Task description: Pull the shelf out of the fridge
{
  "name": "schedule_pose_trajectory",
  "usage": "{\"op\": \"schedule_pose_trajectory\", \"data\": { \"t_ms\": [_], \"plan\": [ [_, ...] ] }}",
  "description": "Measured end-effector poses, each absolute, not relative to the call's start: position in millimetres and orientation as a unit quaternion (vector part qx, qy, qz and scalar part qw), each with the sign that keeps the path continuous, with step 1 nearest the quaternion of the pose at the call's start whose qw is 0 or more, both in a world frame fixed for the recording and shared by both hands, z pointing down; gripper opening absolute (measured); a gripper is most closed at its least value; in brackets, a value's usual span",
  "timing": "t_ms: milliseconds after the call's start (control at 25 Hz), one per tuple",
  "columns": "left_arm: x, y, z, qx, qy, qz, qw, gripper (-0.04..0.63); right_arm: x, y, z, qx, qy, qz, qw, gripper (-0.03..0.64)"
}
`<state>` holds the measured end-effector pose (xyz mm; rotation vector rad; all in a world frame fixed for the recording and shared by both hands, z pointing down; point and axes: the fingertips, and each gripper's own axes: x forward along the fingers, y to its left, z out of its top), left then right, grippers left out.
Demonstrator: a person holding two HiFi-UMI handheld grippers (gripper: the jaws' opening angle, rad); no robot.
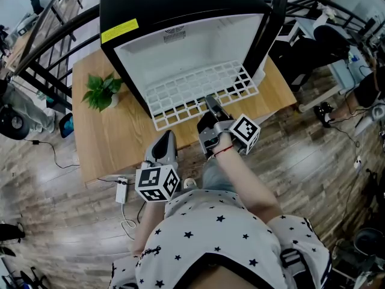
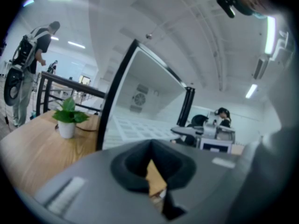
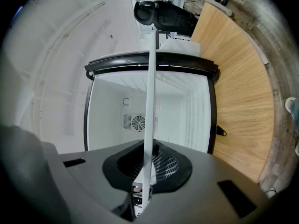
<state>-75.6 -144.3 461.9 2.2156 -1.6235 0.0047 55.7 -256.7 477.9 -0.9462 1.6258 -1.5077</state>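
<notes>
A black mini fridge [image 1: 180, 5] stands open on a wooden table [image 1: 114, 137], its white inside facing me. The white grid shelf [image 1: 192, 89] sticks out of the opening over the table's front part. My right gripper [image 1: 210, 105] is shut on the shelf's front edge. In the right gripper view the shelf [image 3: 150, 101] runs edge-on as a thin white strip between the jaws of the right gripper [image 3: 147, 171], with the fridge interior [image 3: 107, 106] behind. My left gripper [image 1: 165, 140] hangs lower at the table's front edge, shut and holding nothing. The left gripper view shows the left gripper [image 2: 154, 171] pointing toward the fridge [image 2: 140, 97].
A small potted plant [image 1: 102, 90] sits on the table left of the fridge. The fridge door [image 1: 274, 23] stands open on the right. A white power strip [image 1: 121, 190] lies on the floor by the table. A black railing [image 1: 42, 47] runs behind, and a person [image 2: 32, 55] stands far off.
</notes>
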Motion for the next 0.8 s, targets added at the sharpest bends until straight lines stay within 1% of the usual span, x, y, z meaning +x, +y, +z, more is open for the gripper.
{"op": "schedule_pose_trajectory", "data": {
  "t_ms": [800],
  "plan": [
    [-74.9, -148.3, 463.6, 0.799, -0.568, 0.004, 0.198, 0.008, 56.8, -257.5, 477.3, -0.378, 0.623, -0.586, 0.354, 0.038]
  ]
}}
